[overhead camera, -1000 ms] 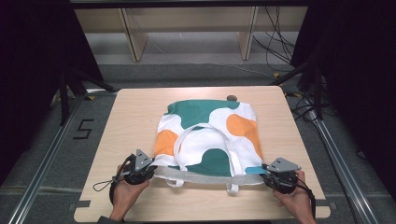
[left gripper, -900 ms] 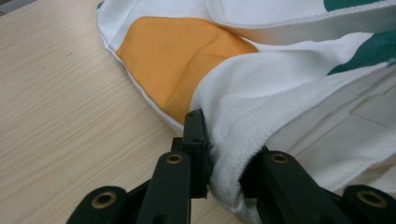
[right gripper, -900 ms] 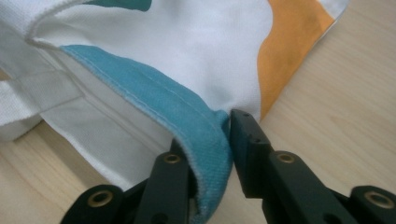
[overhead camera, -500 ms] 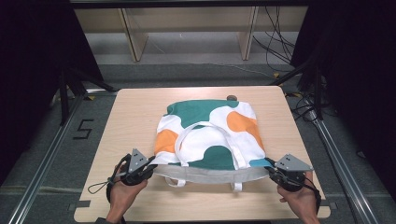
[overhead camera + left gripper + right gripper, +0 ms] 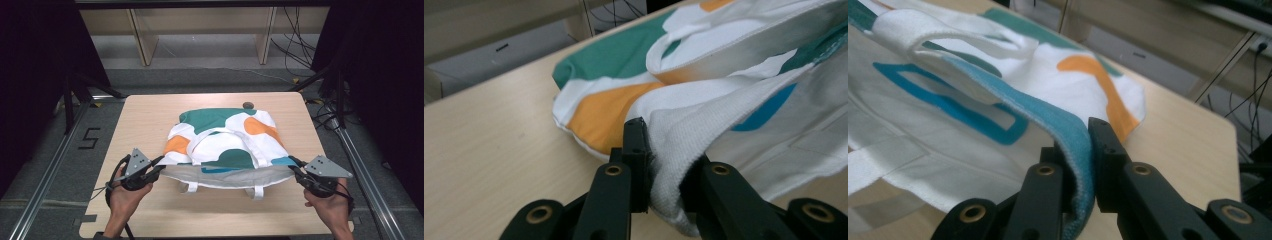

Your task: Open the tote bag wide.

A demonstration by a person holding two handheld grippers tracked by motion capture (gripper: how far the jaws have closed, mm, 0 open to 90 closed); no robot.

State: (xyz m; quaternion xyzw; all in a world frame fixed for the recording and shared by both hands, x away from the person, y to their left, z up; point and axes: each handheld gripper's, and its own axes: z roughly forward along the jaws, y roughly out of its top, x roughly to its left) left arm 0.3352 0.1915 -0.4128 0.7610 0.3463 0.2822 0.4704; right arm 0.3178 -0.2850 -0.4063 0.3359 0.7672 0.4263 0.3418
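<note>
A white cloth tote bag point(image 5: 225, 145) with green, orange and blue patches lies on the wooden table point(image 5: 150, 110). Its near top edge is lifted off the table and stretched between both grippers, showing the pale inside. My left gripper point(image 5: 159, 167) is shut on the bag's near left corner; in the left gripper view the jaws pinch thick white cloth point(image 5: 674, 160). My right gripper point(image 5: 294, 167) is shut on the near right corner, where the jaws clamp a blue hem point(image 5: 1073, 145). Two white handles point(image 5: 257, 191) hang from the lifted edge; another handle point(image 5: 215, 140) lies on top of the bag.
A small dark round thing point(image 5: 247, 105) sits at the bag's far edge. Bare tabletop runs on the left, right and near sides. Metal rails point(image 5: 45, 180) flank the table. Wooden shelving legs point(image 5: 142, 45) and cables point(image 5: 295, 40) stand beyond the far edge.
Both grippers have pulled toward me and slightly apart, lifting the bag's near edge and stretching it open; more of the pale inside shows now.
</note>
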